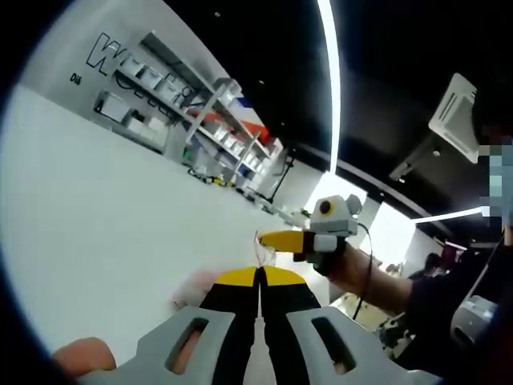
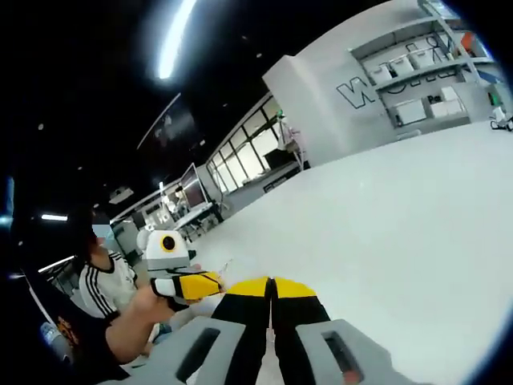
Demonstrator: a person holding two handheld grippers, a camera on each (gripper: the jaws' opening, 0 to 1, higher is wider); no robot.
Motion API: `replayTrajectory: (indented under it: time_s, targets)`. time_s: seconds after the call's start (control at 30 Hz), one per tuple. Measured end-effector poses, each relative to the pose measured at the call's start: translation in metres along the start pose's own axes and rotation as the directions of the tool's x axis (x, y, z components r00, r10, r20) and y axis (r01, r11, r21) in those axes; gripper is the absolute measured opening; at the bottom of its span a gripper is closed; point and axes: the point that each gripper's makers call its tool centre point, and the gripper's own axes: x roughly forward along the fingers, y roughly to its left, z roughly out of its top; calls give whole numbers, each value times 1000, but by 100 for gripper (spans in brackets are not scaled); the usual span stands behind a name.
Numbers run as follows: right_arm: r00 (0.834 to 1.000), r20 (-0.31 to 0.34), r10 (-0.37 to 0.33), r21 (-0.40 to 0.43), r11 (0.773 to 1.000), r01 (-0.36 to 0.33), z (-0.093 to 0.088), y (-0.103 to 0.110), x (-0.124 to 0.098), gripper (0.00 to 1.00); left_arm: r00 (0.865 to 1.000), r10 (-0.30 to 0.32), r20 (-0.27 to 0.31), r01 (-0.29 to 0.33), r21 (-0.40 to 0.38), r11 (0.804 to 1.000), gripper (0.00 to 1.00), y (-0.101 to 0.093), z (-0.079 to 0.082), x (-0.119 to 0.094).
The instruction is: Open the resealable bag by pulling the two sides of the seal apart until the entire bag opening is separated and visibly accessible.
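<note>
Both grippers (image 1: 259,277) (image 2: 270,285) pinch shut; clear bag (image 1: 263,249) barely discernible.

Lab or workshop hall, white floor (image 1: 120,241), storage shelving (image 1: 216,120), lettered wall (image 2: 361,88), ceiling strip lights (image 1: 330,80)

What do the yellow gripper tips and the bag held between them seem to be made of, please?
The yellow tips of the left gripper look like smooth moulded plastic or rubber, matte and uniformly coloured. The bag looks like thin clear plastic film: the pale background shows through it, and only its faint edges catch light. It is too small to tell more.
</note>
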Motion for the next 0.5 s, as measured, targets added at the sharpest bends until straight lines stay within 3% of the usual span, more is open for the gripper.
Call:
replayTrajectory:
  time_s: [0.2, 0.33, 0.5]
  targets:
    - [1000, -2, 7, 2, 1000, -7, 0, 2, 1, 0, 1000, 4, 9, -4, 7, 1000, 2, 3, 1, 0]
    - [1000, 0, 10, 3, 1000, -10, 0, 4, 1, 0, 1000, 22, -4, -21, 39, 999, 24, 7, -2, 0]
    - [1000, 0, 12, 4, 1000, -12, 0, 6, 0, 0, 1000, 8, 7, -8, 46, 999, 22, 4, 0, -1]
